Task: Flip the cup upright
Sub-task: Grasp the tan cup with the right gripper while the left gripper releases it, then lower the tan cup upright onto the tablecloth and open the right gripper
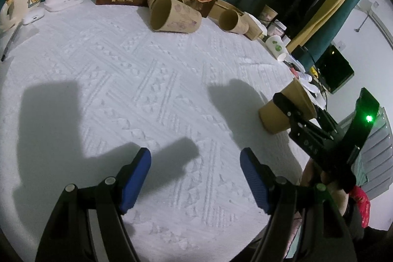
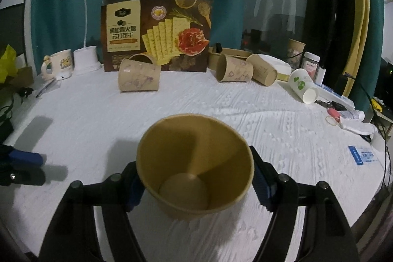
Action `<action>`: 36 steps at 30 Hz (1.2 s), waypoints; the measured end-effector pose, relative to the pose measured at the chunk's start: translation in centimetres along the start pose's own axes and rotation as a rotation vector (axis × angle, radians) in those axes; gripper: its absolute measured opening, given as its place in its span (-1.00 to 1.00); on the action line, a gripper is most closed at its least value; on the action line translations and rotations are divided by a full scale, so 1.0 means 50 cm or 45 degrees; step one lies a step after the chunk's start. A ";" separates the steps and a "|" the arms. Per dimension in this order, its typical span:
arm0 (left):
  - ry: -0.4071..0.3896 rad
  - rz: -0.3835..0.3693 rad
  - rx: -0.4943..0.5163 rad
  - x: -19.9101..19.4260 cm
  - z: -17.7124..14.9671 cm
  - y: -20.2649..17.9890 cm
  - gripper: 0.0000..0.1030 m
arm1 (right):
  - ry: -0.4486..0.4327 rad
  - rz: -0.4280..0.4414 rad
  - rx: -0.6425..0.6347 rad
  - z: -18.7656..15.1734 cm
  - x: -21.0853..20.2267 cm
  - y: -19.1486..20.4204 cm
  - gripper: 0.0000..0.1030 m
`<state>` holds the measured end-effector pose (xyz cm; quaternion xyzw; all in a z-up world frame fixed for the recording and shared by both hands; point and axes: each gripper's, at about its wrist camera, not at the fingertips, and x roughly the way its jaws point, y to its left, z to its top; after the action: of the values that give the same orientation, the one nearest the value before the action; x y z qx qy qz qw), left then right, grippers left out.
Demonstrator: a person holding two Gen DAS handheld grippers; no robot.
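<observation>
A plain brown paper cup [image 2: 196, 163] is held between the blue pads of my right gripper [image 2: 196, 186], tilted with its open mouth up and toward the camera, its base near the white tablecloth [image 2: 245, 114]. In the left wrist view the same cup [image 1: 277, 114] shows at the right edge, tilted, gripped by my right gripper [image 1: 292, 114]. My left gripper [image 1: 195, 176] is open and empty, low over the cloth [image 1: 147, 77]; its blue finger [image 2: 24, 157] shows at the left of the right wrist view.
Several brown paper cups lie on their sides at the back: one [image 2: 138, 76] left, two [image 2: 233, 71] right, before a cracker box [image 2: 157, 31]. A white green-printed cup [image 2: 303, 86] lies far right. A mug [image 2: 60, 63] and lamp base [image 2: 86, 60] stand back left.
</observation>
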<state>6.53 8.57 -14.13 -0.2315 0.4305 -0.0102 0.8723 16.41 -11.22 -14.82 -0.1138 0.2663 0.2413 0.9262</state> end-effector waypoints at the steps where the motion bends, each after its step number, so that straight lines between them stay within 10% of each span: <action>1: 0.001 0.004 0.006 0.001 0.001 -0.005 0.46 | 0.000 0.002 -0.002 -0.002 -0.004 0.001 0.41; 17: 0.053 0.051 0.106 0.030 -0.017 -0.081 0.46 | 0.110 0.079 0.084 -0.092 -0.081 -0.030 0.44; 36: -0.076 -0.011 0.415 -0.007 -0.027 -0.224 0.46 | 0.132 -0.104 0.323 -0.158 -0.220 -0.150 0.44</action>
<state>7.33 -1.91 -9.96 -0.0890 0.3959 -0.0769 0.9107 8.61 -24.59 -14.75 -0.0190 0.3374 0.1615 0.9272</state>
